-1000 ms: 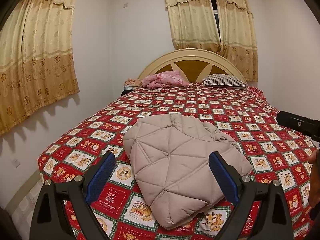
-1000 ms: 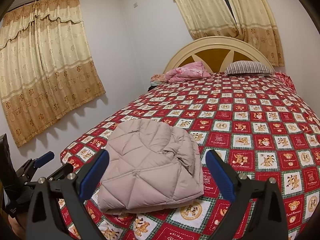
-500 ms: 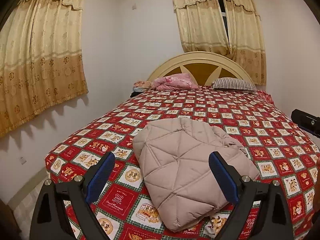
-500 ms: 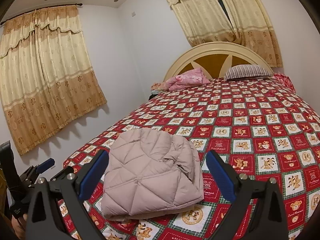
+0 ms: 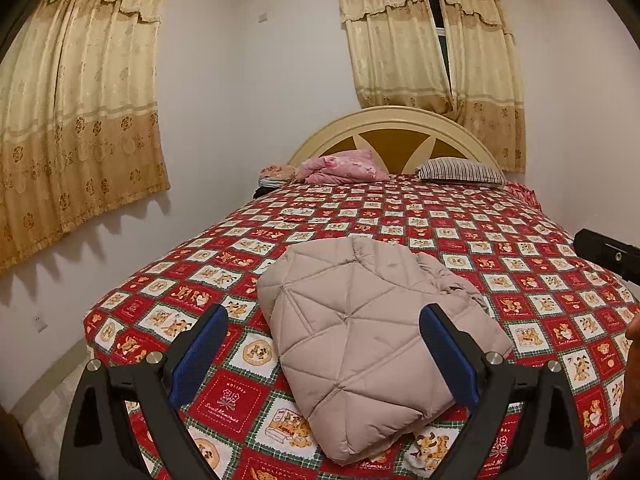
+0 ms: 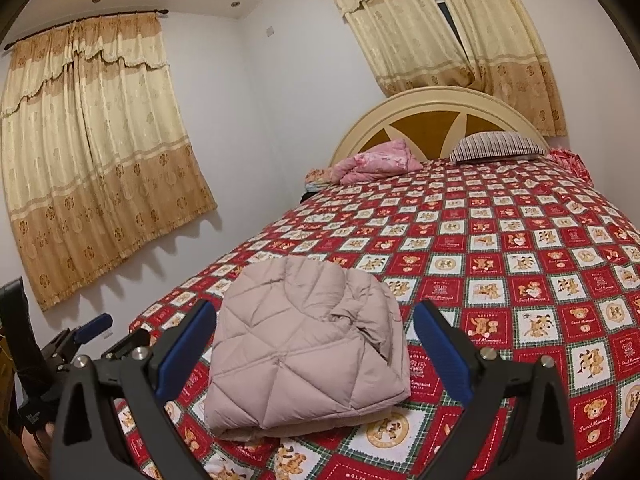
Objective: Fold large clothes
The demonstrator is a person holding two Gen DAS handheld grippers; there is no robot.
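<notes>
A beige quilted puffer jacket point(image 5: 368, 336) lies folded into a compact bundle near the foot of the bed point(image 5: 500, 248), on a red patchwork bedspread with bear prints. The same jacket point(image 6: 308, 344) shows in the right wrist view, with a crumpled sleeve on its right side. My left gripper point(image 5: 324, 356) hovers above and short of the jacket, open, nothing between its blue pads. My right gripper point(image 6: 312, 352) is likewise open and empty, held back from the bundle. The left gripper's body point(image 6: 68, 344) appears at the lower left of the right wrist view.
A pink blanket point(image 5: 344, 166) and a striped pillow point(image 5: 460, 170) lie by the cream headboard point(image 5: 400, 128). Gold curtains point(image 5: 72, 92) hang on the left wall and behind the bed. The right gripper's black body point(image 5: 608, 252) sits at the right edge, with part of a hand below it.
Both grippers have drawn back and risen, so the jacket looks smaller and further away. The jacket itself has stayed put. Both grippers remain open.
</notes>
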